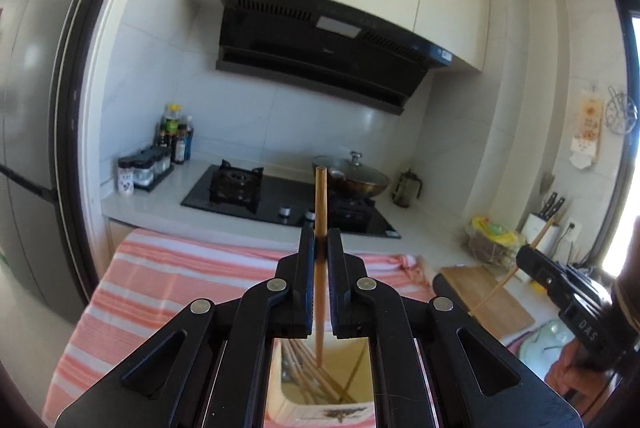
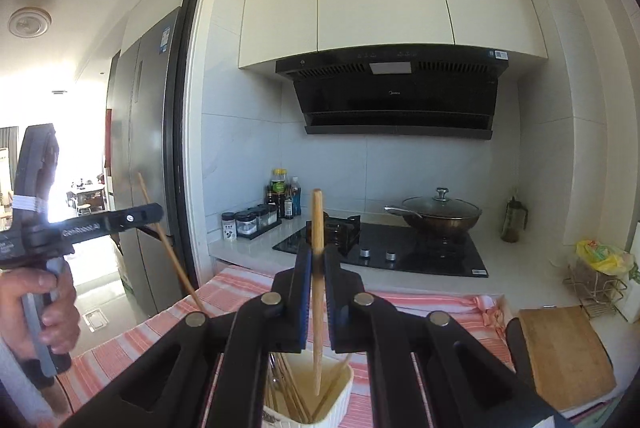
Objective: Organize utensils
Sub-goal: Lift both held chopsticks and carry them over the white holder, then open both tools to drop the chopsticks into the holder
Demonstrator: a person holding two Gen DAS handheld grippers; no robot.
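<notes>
Here both tools are clamped on one chopstick each: left tool [image 1: 320,234] holds its chopstick [image 1: 320,196], right tool [image 2: 318,254] its chopstick [image 2: 317,220], tips over the white holder [image 2: 340,402]. Keep sticks upright, lower inside the rim, then release.

Left gripper [image 1: 320,240]: black. Right gripper [image 2: 318,256]: black. Chopstick [image 1: 320,228] between the left gripper's fingers: light brown wood. Holder [image 2: 340,402] below the right gripper: white. Cloth [image 1: 160,280] beneath both grippers: pink-and-white stripes. Counter [image 2: 248,250] ahead: white. Cutting board [image 2: 560,352] right of the right gripper: tan wood.
</notes>
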